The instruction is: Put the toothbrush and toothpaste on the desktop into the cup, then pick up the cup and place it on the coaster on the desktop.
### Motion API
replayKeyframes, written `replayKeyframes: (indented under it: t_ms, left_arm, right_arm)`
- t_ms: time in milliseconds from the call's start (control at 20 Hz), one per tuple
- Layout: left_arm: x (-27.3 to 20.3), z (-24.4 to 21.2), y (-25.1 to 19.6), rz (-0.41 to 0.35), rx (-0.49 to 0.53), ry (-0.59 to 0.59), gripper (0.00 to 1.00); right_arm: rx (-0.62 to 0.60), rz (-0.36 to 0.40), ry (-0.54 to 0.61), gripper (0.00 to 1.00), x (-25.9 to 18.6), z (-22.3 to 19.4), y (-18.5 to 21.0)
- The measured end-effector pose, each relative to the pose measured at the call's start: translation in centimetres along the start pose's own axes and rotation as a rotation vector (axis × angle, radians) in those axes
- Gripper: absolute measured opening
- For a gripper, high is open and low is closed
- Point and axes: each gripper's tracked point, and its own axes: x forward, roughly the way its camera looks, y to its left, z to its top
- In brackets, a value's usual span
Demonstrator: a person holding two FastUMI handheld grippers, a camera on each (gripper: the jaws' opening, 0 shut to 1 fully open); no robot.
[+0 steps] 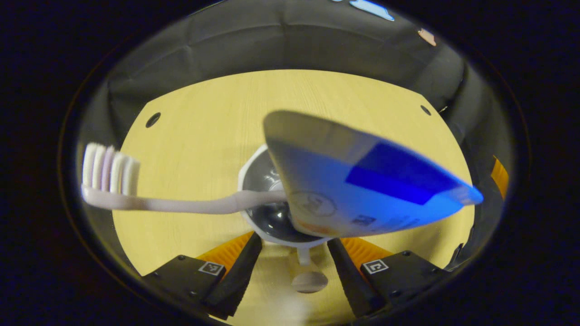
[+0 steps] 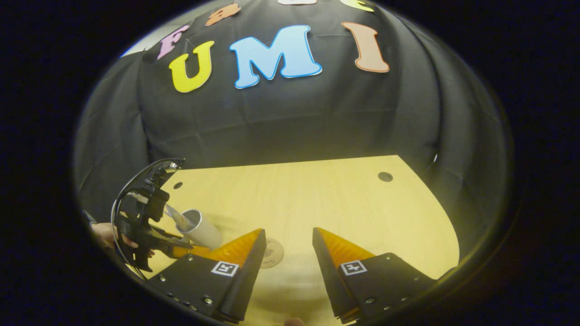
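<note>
- The toothbrush (image 1: pixel 181 204) leans out of the cup (image 1: pixel 267 217) to the left of the left claw (image 1: pixel 294 271); its long axis runs nearly level across the left gripper view, bristles at the far left, handle end inside the cup.
- The toothpaste tube (image 1: pixel 362 181) stands in the cup too, its flat crimped end fanning up and to the right.
- The left claw's jaws stand open on either side of the cup, apparently not pressing yet; I judge it should close evenly low on the wall so the leaning load doesn't tip.
- The coaster (image 2: pixel 272 253) lies just ahead of the open, empty right claw (image 2: pixel 285 253), on the desk (image 2: pixel 317 194).
</note>
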Motion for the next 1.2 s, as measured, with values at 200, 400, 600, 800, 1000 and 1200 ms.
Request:
replayKeyframes:
  t_ms: [200,400,600,800,1000,1200]
  left_arm:
    - [0.6,-0.2,0.1,0.011,-0.007,0.018,0.71]
    - [0.8,-0.1,-0.3,0.016,-0.009,0.011,0.41]
    - [0.9,-0.3,-0.3,0.028,0.022,0.025,0.43]
    - [0.8,-0.2,-1.2,0.011,0.012,0.012,0.37]
    - [-0.7,1.5,-3.4,-0.001,0.081,-0.043,0.37]
    - [-1.5,2.1,-8.0,-0.058,0.15,-0.056,0.37]
  right_arm:
    - [0.017,-0.016,0.026,0.66,0.2,-0.8,-0.9]
    - [0.039,-0.02,0.046,0.66,0.4,-1.2,-1.3]
    - [0.038,-0.021,0.051,0.67,0.2,-1.4,-1.2]
    - [0.029,-0.025,0.052,0.66,0.2,-1.3,-1.4]
    - [0.034,-0.032,0.044,0.66,0.1,-1.2,-1.5]
    - [0.039,-0.035,0.04,0.67,0.0,-1.3,-1.6]
